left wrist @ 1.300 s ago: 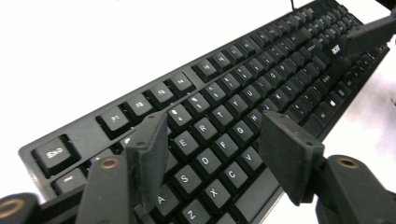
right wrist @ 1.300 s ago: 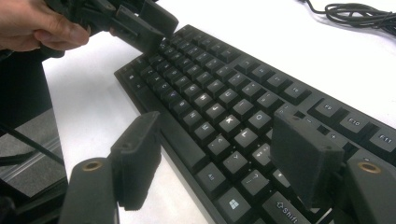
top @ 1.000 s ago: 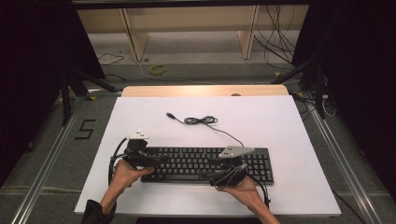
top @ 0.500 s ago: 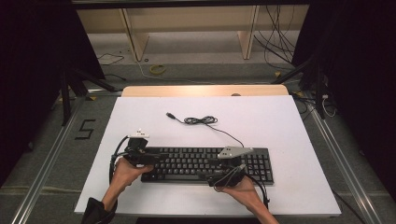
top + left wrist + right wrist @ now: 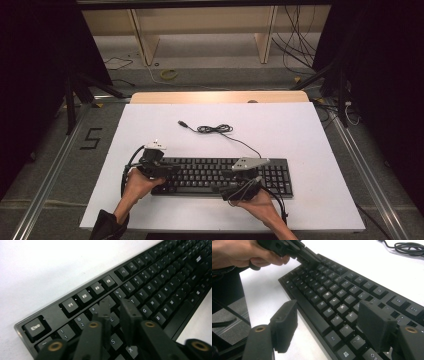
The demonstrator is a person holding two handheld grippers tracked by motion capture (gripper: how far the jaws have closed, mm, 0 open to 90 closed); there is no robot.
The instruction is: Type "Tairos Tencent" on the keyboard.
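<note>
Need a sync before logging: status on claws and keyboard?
Left claw nearly closed over the E/R keys, nothing between jaws. Right claw open, straddling the keyboard front edge. Cable coiled behind, nothing in the way.

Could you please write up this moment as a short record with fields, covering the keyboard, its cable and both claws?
keyboard: black, flat on the white table, near its front edge
cable: loosely coiled behind the keyboard, plug end free
left claw: over the keyboard's left-hand keys, jaws have just been closing to a narrow gap, nothing between them
right claw: jaws wide apart, astride the keyboard's front edge, pads off it
hands: one on each claw, entering from the front edge
</note>
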